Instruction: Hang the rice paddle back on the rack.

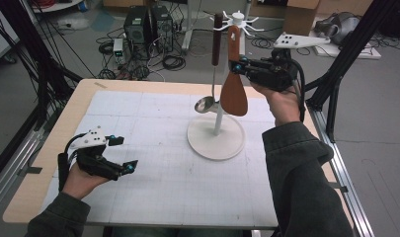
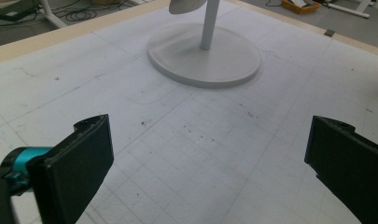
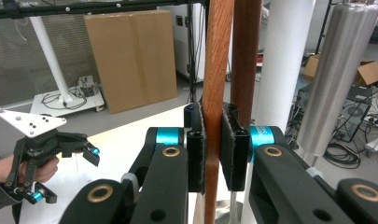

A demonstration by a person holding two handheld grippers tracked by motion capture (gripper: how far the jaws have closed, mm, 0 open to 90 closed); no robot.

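The right hand-held gripper (image 1: 235, 66) pinches the wooden spatula (image 1: 234, 91) by its handle, upright beside the rack (image 1: 217, 133), just below its hooks; the left hand-held gripper (image 1: 122, 154), spread, is well apart.

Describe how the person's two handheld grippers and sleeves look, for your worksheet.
Both the left gripper and the right gripper are black with turquoise joints and flat black jaws. Each carries a pale three-cornered plate and trails a black cable. The sleeves are dark olive-grey.
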